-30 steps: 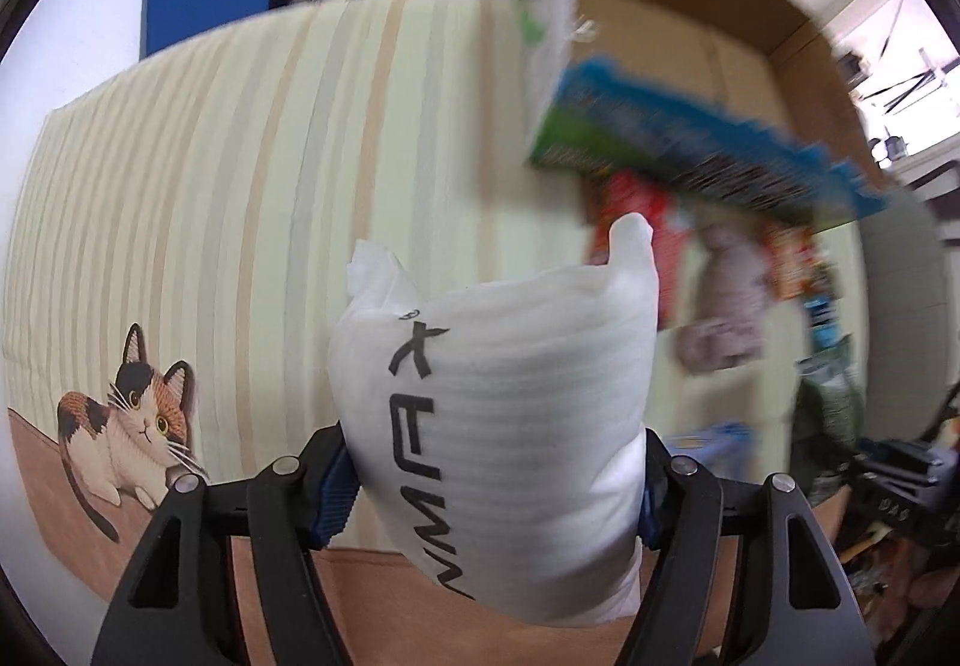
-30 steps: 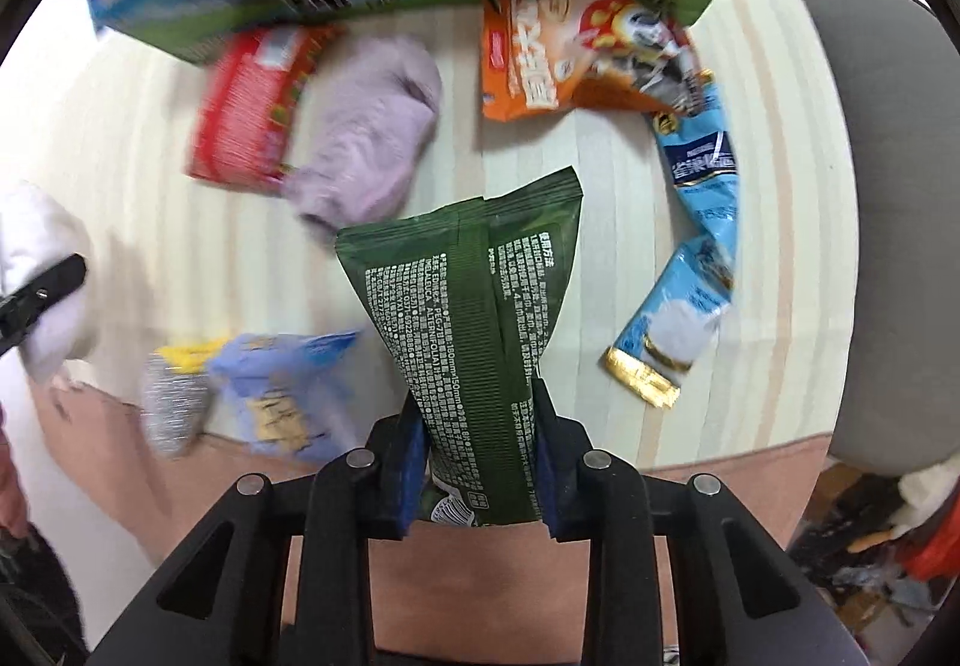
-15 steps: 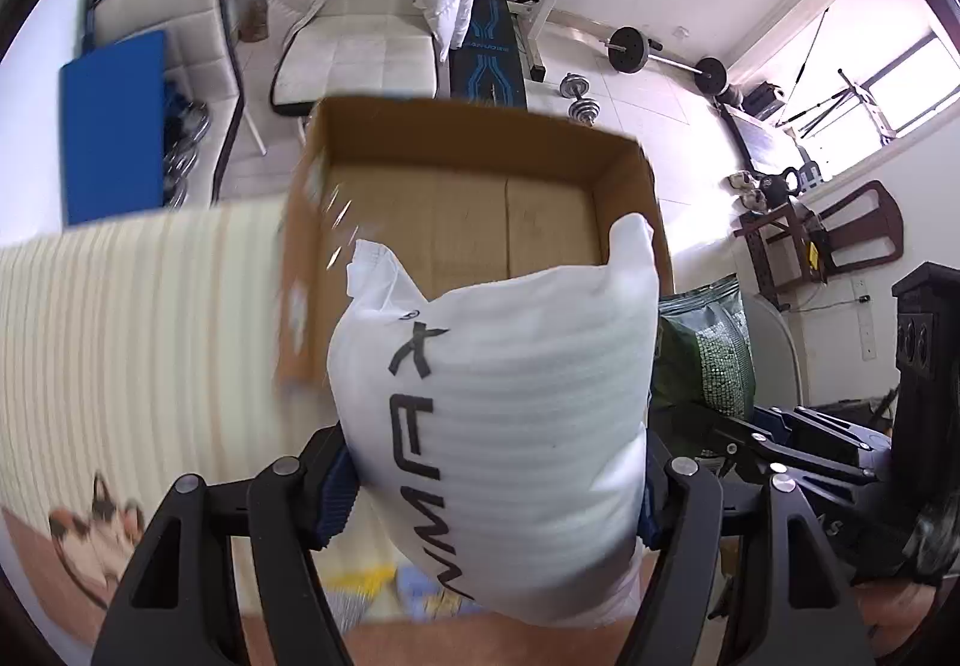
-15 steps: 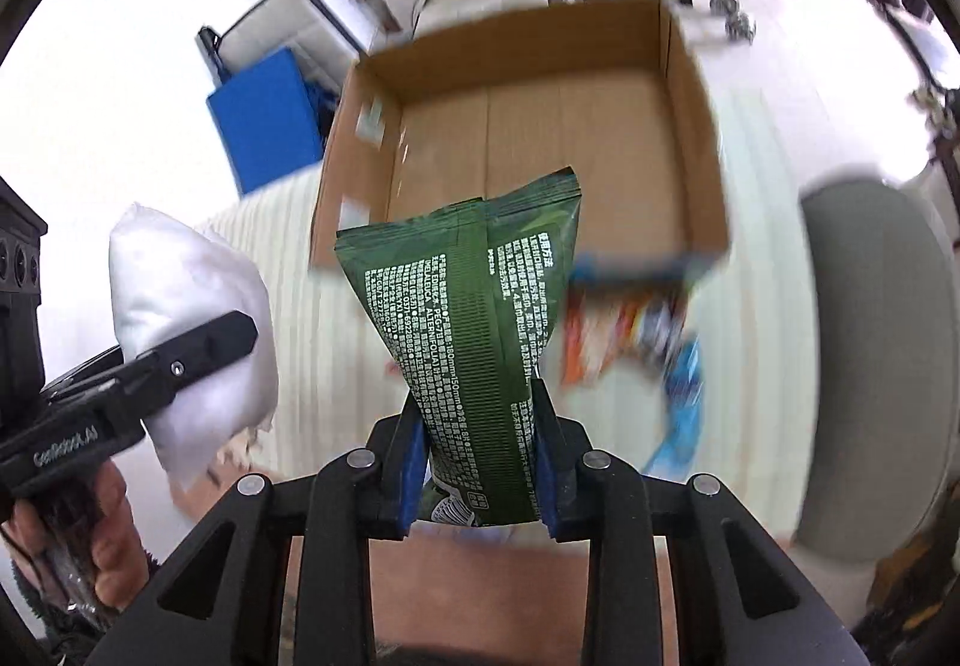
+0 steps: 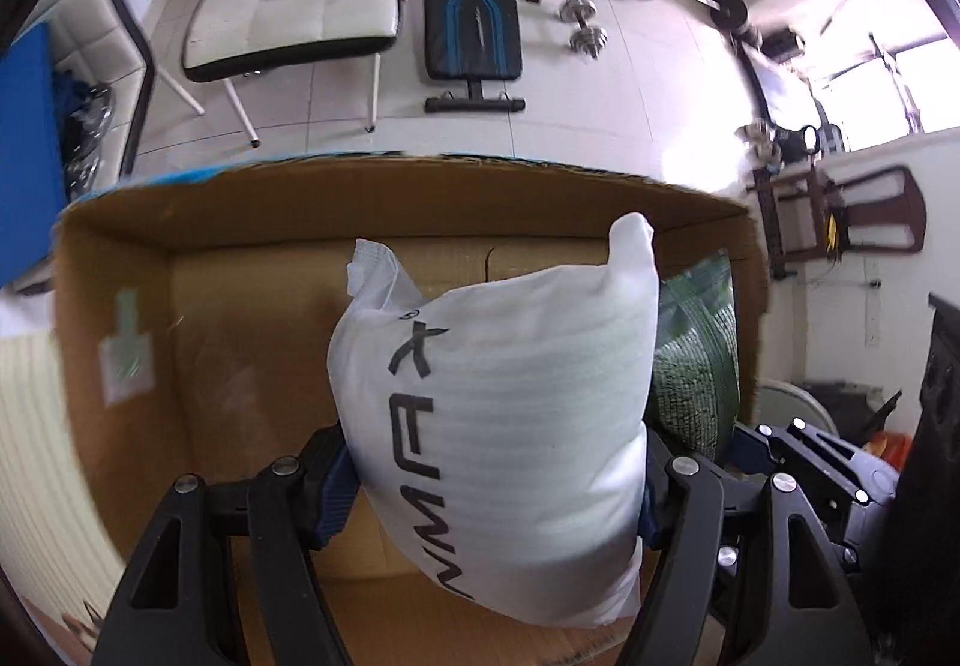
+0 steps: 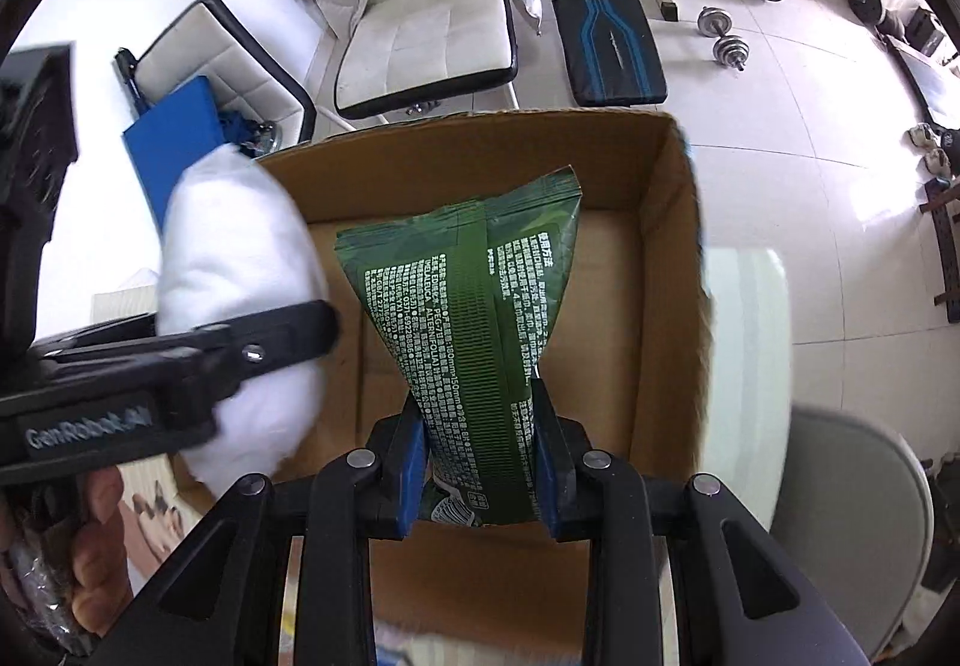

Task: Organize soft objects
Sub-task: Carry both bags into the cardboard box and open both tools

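Note:
My left gripper (image 5: 495, 477) is shut on a white foam pouch (image 5: 504, 414) with black letters and holds it over the open cardboard box (image 5: 240, 360). My right gripper (image 6: 480, 459) is shut on a green snack bag (image 6: 474, 318) and holds it over the same box (image 6: 666, 270), to the right of the pouch. The pouch (image 6: 240, 318) and the left gripper's finger (image 6: 264, 336) show at the left of the right wrist view. The green bag (image 5: 696, 360) shows behind the pouch in the left wrist view. The box floor looks bare.
The box stands on a striped mat (image 5: 36, 462). Behind it are a white chair (image 6: 420, 42), a blue weight bench (image 6: 606, 42), dumbbells (image 6: 723, 36) and a blue board (image 6: 174, 138). A grey chair (image 6: 852, 516) is at the right.
Both grippers have swung up from the mat and moved forward over the box, each still holding its item. The loose packets on the mat have left view.

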Tool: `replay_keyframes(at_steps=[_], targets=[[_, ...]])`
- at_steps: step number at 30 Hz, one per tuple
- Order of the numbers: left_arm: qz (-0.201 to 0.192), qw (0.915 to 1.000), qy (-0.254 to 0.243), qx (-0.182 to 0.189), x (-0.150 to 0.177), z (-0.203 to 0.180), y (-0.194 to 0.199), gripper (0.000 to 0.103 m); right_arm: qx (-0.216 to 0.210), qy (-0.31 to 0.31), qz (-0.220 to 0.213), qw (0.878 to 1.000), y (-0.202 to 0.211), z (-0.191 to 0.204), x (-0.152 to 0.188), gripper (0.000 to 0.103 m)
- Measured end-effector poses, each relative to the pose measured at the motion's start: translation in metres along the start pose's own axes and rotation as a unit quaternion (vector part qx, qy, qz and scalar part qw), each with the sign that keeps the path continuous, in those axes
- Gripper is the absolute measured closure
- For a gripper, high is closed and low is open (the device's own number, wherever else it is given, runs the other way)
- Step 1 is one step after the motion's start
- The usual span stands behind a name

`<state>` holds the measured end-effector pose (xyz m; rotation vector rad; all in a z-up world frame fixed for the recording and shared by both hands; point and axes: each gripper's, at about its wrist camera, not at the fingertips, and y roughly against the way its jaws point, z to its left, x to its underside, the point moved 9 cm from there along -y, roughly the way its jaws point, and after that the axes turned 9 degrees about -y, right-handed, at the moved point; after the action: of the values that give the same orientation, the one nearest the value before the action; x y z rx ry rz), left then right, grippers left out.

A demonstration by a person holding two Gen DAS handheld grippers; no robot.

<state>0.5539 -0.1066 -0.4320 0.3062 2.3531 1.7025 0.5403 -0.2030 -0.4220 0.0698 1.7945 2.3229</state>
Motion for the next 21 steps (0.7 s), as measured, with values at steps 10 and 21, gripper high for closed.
replay_keyframes(at_steps=[10, 21], targets=[[0.039, 0.999, -0.004, -0.022, -0.004, -0.003, -0.024, 0.016, 0.028, 0.004, 0.009, 1.0, -0.042, -0.007, -0.018, 0.051], [-0.035, 0.9939, 0.003, -0.105, 0.01, 0.016, 0.028, 0.001, 0.051, 0.003, -0.004, 0.999, -0.009, -0.004, -0.007, 0.0]])
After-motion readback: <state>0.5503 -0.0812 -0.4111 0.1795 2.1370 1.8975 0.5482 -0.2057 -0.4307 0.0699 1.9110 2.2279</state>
